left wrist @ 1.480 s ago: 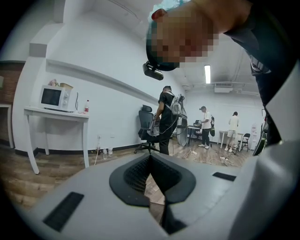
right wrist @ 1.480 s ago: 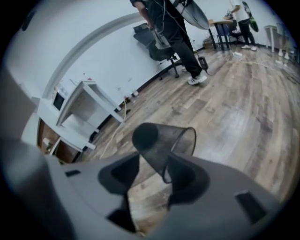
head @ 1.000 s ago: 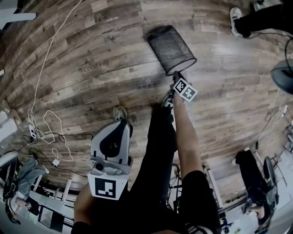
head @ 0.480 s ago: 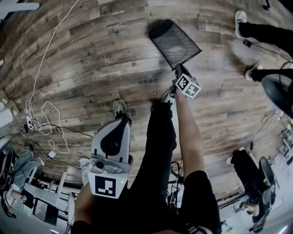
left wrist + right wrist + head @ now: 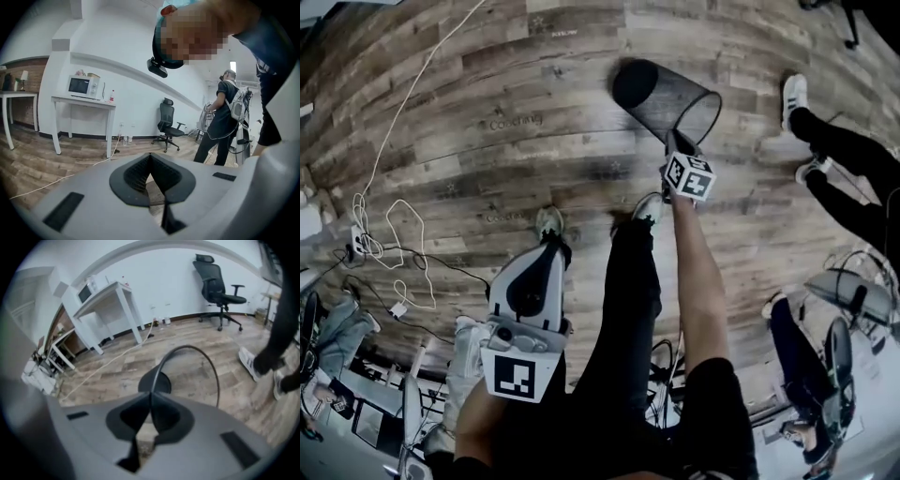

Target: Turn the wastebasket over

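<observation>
The black mesh wastebasket (image 5: pixel 661 94) is on the far side of the person, over the wooden floor (image 5: pixel 487 159). It is tipped at a slant, with its solid base pointing far-left and its open mouth near-right. Whether the base touches the boards cannot be told. The right hand-held gripper (image 5: pixel 675 141) reaches out to the near edge of the rim. Its jaws are closing with the wire rim between them, the pads clenched on it. The left hand-held gripper (image 5: pixel 553 248) hangs by the person's left leg, well apart from the wastebasket, its jaws pressed together around nothing. A white cable (image 5: pixel 389 141) trails across the floor at the left. Another person's white shoes (image 5: pixel 794 94) stand right of the wastebasket.
</observation>
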Demonstrator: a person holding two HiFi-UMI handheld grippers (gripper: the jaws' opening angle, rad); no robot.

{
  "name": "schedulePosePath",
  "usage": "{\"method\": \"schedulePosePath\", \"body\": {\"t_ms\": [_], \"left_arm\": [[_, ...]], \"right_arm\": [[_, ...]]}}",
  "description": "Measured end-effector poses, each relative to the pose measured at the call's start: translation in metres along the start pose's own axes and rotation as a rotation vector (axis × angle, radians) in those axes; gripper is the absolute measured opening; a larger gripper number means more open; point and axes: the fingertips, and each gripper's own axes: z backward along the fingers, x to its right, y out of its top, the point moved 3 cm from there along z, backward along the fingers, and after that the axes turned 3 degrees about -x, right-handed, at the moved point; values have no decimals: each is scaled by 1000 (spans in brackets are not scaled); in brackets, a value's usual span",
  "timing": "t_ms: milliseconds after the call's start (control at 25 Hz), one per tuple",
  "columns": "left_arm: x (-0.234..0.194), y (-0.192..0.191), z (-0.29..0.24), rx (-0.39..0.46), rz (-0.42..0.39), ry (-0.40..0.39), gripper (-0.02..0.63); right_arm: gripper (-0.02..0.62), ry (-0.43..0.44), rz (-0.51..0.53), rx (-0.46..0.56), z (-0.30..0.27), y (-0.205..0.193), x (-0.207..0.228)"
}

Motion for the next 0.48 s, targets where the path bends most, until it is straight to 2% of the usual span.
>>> {"method": "schedulePosePath", "body": {"t_ms": [280,480], "left_arm": [[-19,8,8,-25,14,27,34],[-36,6,12,-51,36,55,34]], "right_arm": [[51,7,277,-125,-4,10,-32],[51,21,552,-214,-12,5,-63]]}}
